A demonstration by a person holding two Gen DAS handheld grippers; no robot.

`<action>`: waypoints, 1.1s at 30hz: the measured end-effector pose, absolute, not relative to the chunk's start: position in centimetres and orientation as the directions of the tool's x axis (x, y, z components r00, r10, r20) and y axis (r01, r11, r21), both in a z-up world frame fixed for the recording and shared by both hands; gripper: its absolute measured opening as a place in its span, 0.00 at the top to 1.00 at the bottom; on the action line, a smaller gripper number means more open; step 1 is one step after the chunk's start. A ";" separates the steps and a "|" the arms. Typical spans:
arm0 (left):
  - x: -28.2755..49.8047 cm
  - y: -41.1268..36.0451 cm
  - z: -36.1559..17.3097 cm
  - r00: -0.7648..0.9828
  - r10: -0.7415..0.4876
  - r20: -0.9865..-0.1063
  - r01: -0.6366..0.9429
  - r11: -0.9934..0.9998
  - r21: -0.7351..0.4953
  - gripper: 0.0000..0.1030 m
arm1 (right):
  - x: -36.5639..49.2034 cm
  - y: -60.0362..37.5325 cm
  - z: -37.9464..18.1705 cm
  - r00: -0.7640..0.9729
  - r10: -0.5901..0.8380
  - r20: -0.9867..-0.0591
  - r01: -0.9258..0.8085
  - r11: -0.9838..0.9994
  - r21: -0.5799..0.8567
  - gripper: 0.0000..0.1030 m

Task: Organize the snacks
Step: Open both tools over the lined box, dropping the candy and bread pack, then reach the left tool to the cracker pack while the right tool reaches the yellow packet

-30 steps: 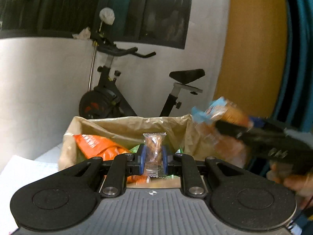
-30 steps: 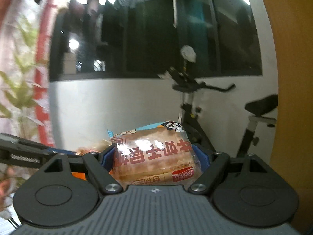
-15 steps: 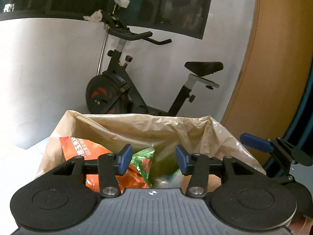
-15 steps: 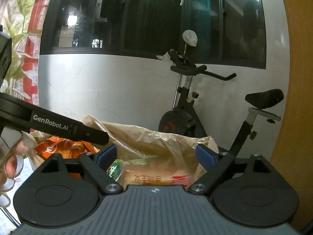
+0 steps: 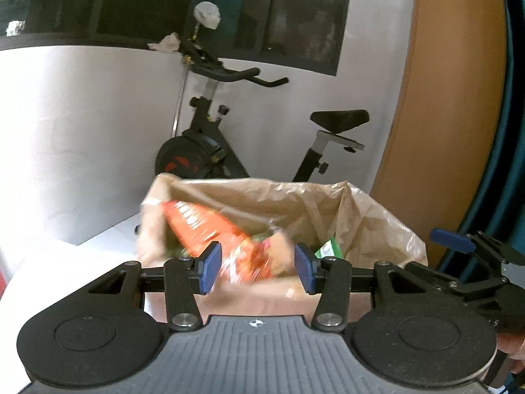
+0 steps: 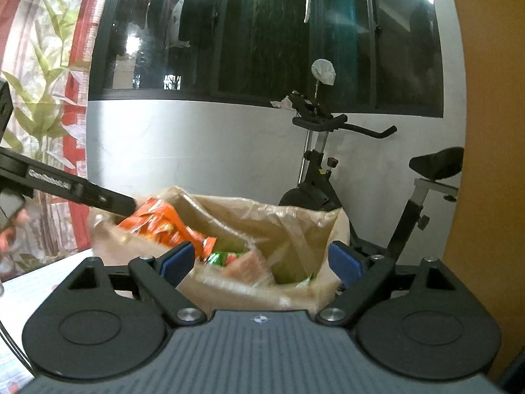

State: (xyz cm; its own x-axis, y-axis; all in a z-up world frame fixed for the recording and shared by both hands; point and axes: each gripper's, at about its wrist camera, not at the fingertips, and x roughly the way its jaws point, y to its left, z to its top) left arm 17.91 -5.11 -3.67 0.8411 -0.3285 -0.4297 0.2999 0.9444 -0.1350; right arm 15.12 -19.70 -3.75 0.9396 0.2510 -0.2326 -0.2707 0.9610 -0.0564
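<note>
Hovering both tools before the lined box (image 5: 377,216), I judge the drop step done: my left gripper (image 5: 256,271) and right gripper (image 6: 262,261) stand spread with nothing between the pads. Snacks, the orange bag (image 6: 157,223) among them, lie inside. Next I need another loose snack.

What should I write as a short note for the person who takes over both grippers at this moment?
Left gripper: jaws open, nothing between them; they have just been opening.
Right gripper: jaws open wide and empty; also just been opening.
Both hang at the near edge of the lined box.
In the box: an orange bag leaning at its left side, a green packet, and other wrapped snacks, blurred.
Done: neither gripper holds a snack now.
Left: these views show no snack outside the box; look around the table before going on.
</note>
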 end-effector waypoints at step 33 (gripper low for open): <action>8.2 2.8 -19.0 0.660 -0.204 -0.723 0.008 0.964 -0.264 0.49 | 8.2 -18.4 -19.7 0.698 0.298 -0.651 -0.466 0.879 -0.097 0.39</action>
